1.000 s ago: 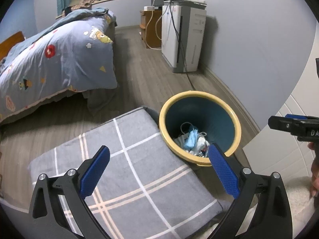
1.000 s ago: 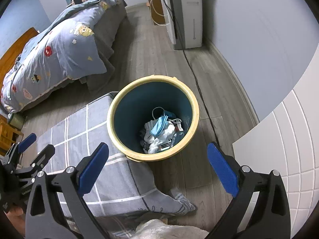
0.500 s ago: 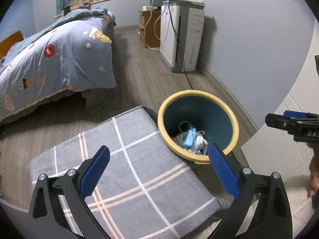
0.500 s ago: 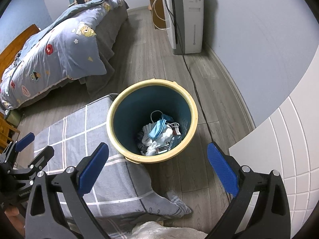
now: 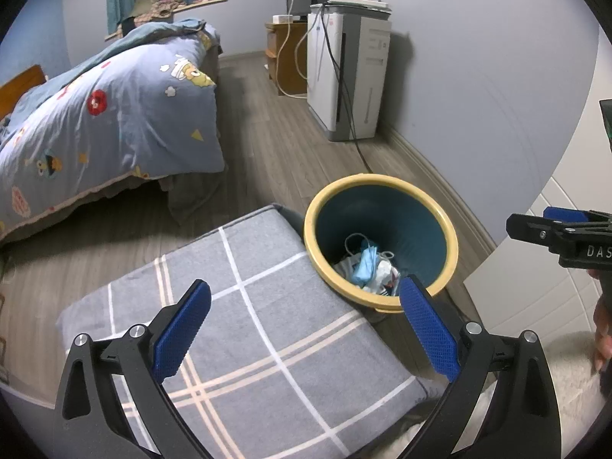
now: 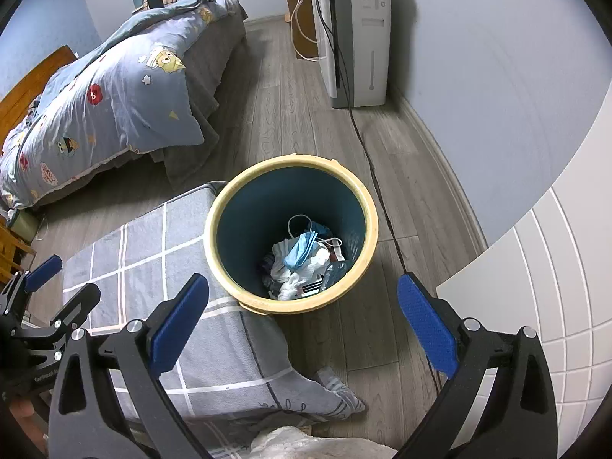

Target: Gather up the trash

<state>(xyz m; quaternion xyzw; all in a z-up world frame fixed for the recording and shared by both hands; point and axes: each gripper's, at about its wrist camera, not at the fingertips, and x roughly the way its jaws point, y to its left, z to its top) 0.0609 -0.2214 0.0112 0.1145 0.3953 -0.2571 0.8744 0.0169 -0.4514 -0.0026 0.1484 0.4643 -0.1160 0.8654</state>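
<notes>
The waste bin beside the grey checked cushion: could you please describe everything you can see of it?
The waste bin is a round, plastic-looking bucket with a dark teal inside and a pale yellow rim. It stands upright and open on the wooden floor, pressed against the corner of the grey checked cushion. Crumpled white paper, a blue face mask and other scraps lie at its bottom. Neither gripper touches it.

One yellow-rimmed bin (image 6: 359, 206), one blue face mask (image 6: 302, 250), one checked cushion (image 5: 267, 329), one bed (image 5: 114, 114), two open grippers.

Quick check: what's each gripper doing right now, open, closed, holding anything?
Left gripper: jaws open, holding nothing.
Right gripper: jaws open, holding nothing, above the trash bin.
</notes>
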